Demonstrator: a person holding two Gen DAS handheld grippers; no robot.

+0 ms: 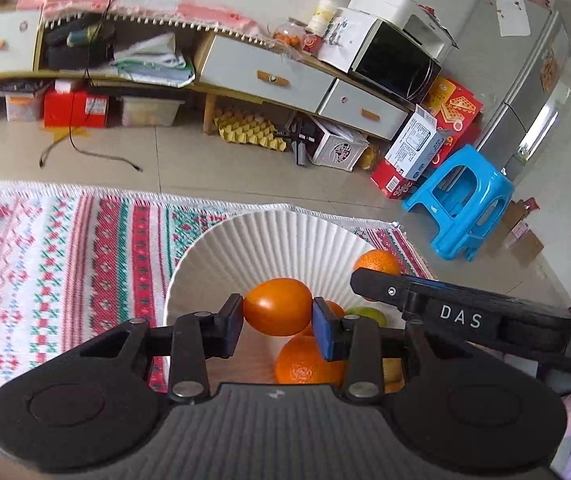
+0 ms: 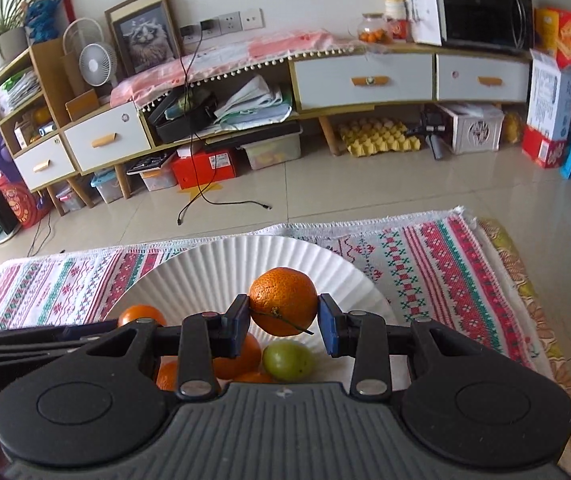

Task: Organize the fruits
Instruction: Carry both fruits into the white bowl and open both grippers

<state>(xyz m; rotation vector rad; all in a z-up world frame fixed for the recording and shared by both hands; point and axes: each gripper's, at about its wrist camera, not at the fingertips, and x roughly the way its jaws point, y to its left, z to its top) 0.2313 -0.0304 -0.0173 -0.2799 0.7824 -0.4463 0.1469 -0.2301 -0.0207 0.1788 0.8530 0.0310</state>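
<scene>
- A smooth orange fruit [image 1: 277,306] sits clamped between the blue pads of the left gripper [image 1: 277,320], held above the white ribbed plate [image 1: 269,240].
- A dimpled orange [image 2: 283,301] with a thin stem is pinched in the right gripper [image 2: 283,322], also over the plate [image 2: 245,258].
- Lower in the plate lie more oranges [image 1: 305,366] and a green fruit [image 2: 287,360], close together.
- The plate rests on a patterned red, green and white cloth [image 1: 65,260].
- Beyond the cloth are a tiled floor [image 2: 325,184], a low cabinet [image 2: 365,80] and a blue stool [image 1: 461,204].
</scene>
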